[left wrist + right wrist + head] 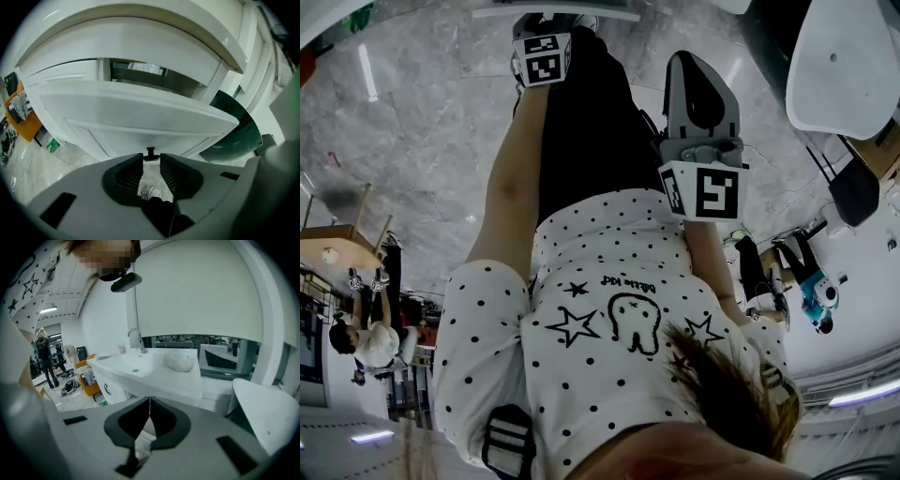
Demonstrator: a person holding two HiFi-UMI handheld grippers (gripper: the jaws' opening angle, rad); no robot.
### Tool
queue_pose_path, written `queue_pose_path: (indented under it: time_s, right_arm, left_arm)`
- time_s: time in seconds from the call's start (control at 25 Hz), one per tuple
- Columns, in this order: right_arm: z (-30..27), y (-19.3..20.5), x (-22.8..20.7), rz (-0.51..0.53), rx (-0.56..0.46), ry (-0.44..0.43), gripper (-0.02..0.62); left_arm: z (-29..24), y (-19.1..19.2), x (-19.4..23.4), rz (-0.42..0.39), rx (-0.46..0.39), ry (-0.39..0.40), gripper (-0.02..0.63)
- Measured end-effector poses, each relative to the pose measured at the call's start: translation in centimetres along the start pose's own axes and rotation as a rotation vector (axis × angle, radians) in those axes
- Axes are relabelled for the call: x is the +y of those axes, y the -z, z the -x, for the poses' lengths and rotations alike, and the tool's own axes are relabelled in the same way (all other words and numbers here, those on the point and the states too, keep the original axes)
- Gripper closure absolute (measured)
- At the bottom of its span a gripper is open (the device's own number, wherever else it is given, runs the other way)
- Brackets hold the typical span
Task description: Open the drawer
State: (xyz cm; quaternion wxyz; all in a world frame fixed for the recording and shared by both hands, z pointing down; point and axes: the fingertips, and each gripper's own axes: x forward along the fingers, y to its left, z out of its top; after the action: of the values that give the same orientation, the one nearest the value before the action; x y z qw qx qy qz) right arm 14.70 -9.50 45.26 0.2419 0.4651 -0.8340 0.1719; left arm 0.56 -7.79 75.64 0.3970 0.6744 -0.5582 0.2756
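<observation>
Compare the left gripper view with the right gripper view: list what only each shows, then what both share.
Only the left gripper view: the drawer front standing partly out, a dark gap above it, and its small dark knob at the tips of the left gripper, whose jaws stand apart. Only the right gripper view: the sink with its faucet, a white bundle on the countertop, and the right gripper, jaws together on nothing. Both: the white vanity cabinet, an orange stool, the pale floor.

Grippers two: left gripper (151, 161), right gripper (149, 403); drawer (140, 117) one; tap (136, 337) one
</observation>
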Motion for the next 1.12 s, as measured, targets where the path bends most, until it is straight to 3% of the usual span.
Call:
queue_pose_path:
  time_s: [0.04,0.08,0.12,0.72,1.12]
  right_arm:
    - [0.0,-0.1,0.0,-0.001,-0.003,-0.001,0.581]
    - [-0.1,-0.2,0.0,-0.002,-0.006,-0.002,0.581]
    - [-0.2,-0.3,-0.1,-0.004,-0.009,-0.002,0.581]
    - [1.5,-2.2,-0.4,-0.04,-0.051,0.008,0.581]
    - [1.6,-3.3,1.1,-0.042,-0.069,-0.003,0.581]
  left_arm:
    - [0.4,-0.2,0.0,-0.006,-0.007,-0.008,0.497]
    - [0.8,-0.5,0.1,-0.015,-0.019,-0.021,0.576]
    - [1.2,-0.9,0.2,-0.027,-0.034,-0.033,0.599]
    - [7.6,-4.4,-1.5,-0.015,-0.078,-0.014,0.601]
    - [11.4,-9.8,-1.3,-0.036,-0.203,0.027,0.601]
